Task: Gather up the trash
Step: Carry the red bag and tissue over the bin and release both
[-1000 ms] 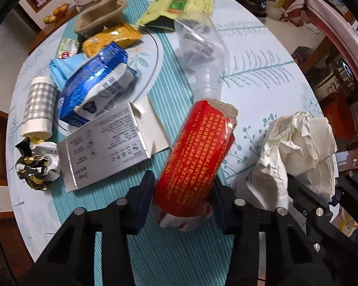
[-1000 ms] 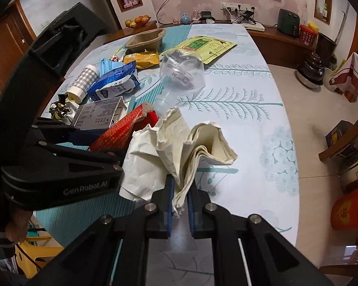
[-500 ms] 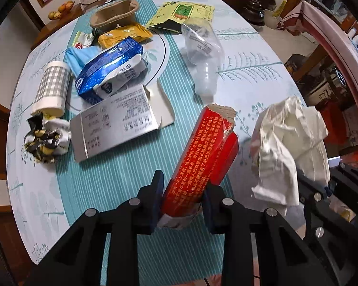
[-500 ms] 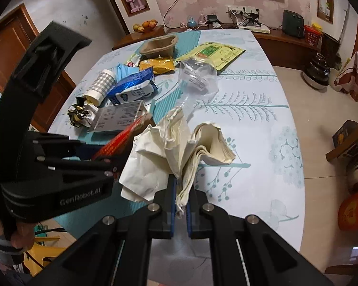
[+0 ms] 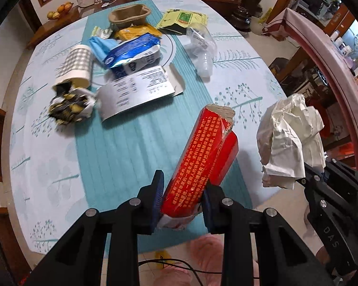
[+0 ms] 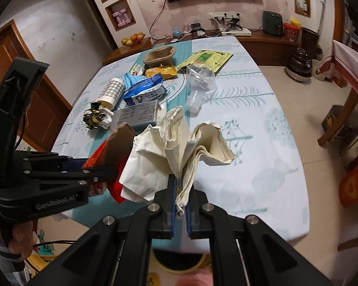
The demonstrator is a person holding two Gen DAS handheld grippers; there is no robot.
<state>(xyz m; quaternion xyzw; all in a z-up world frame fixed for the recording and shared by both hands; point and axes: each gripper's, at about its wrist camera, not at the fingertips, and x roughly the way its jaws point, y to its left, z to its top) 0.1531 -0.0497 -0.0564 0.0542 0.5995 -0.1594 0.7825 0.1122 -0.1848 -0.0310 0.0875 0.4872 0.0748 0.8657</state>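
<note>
While the left tongs clamp the red box and the right tongs pinch the crumpled paper above the counter, the carry-off step needs a bin, perhaps the dark rim below.

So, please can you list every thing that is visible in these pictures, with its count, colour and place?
red carton: 1, red, clamped in left gripper
crumpled paper: 1, cream, clamped in right gripper
plastic bottle: 1, clear, lying on table
blue bag: 1, blue and white, table centre
flat box: 1, silver, beside blue bag
checked cup: 1, grey and white, on its side
foil wrapper: 1, black and gold, near the cup
pulp tray: 1, brown, far end
green packet: 1, yellow-green, far end
yellow packet: 1, yellow, below tray
table: 1, pale leaf-patterned cloth
left gripper: black, shut
right gripper: black, shut
</note>
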